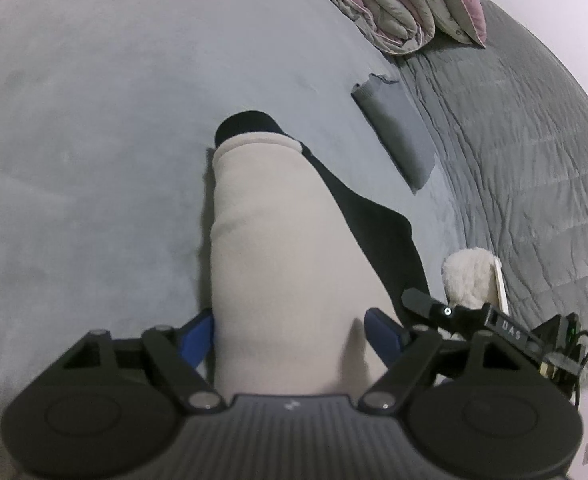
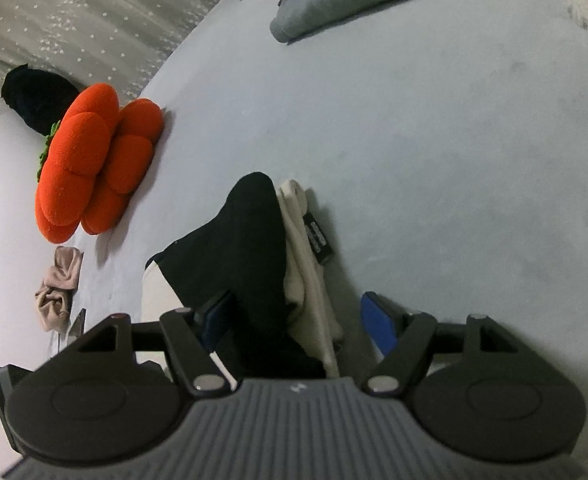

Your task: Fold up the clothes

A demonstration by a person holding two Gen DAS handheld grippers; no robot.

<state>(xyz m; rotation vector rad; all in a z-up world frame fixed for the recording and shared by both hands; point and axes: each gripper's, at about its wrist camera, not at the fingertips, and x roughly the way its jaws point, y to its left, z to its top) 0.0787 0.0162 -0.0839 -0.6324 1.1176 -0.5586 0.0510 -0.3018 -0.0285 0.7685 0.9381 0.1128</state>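
Mid-fold: cream-and-black garment (image 1: 278, 248) lies on the bed (image 1: 94, 160) below the grey pillow (image 1: 394, 128), both left hand-held gripper (image 1: 290, 332) and right hand-held gripper (image 2: 298, 320) spread apart straddling it; next likely clamp and fold over.

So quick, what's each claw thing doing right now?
Left gripper: open, cream-and-black garment between its fingers, not pinched.
Right gripper: open, same garment between its fingers.
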